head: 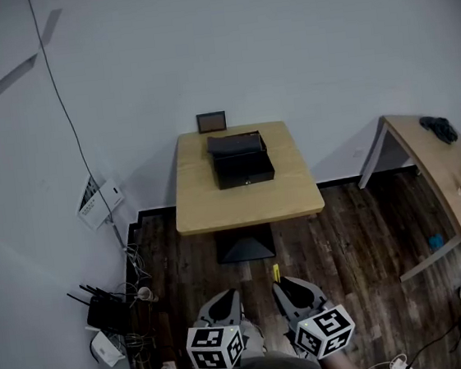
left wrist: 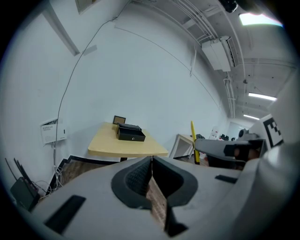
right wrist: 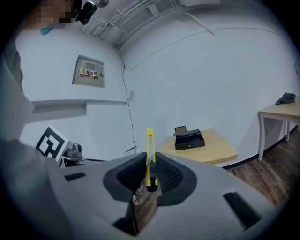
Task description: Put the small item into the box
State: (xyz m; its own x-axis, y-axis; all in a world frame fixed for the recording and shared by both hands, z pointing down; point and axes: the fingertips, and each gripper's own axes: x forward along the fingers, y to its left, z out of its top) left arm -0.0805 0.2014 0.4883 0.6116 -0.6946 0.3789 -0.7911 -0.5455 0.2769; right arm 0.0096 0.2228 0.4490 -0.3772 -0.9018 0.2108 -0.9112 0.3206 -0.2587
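Observation:
A black box [head: 241, 160] stands with its lid up on the far half of a small wooden table [head: 249, 202]. It also shows far ahead as the box [left wrist: 131, 133] in the left gripper view and as the box [right wrist: 189, 139] in the right gripper view. My right gripper [right wrist: 150, 163] is shut on a yellow utility knife [right wrist: 149, 152] that stands upright between its pads. In the head view the knife's tip [head: 276, 272] pokes out of the right gripper [head: 284, 286]. My left gripper [left wrist: 151, 161] is shut and empty; in the head view the left gripper [head: 226, 299] is low, well short of the table.
A small dark picture frame [head: 212, 121] leans on the wall behind the box. A second wooden table [head: 445, 176] stands to the right. Routers and cables [head: 110, 321] clutter the floor at the left wall. Dark wood floor lies between me and the table.

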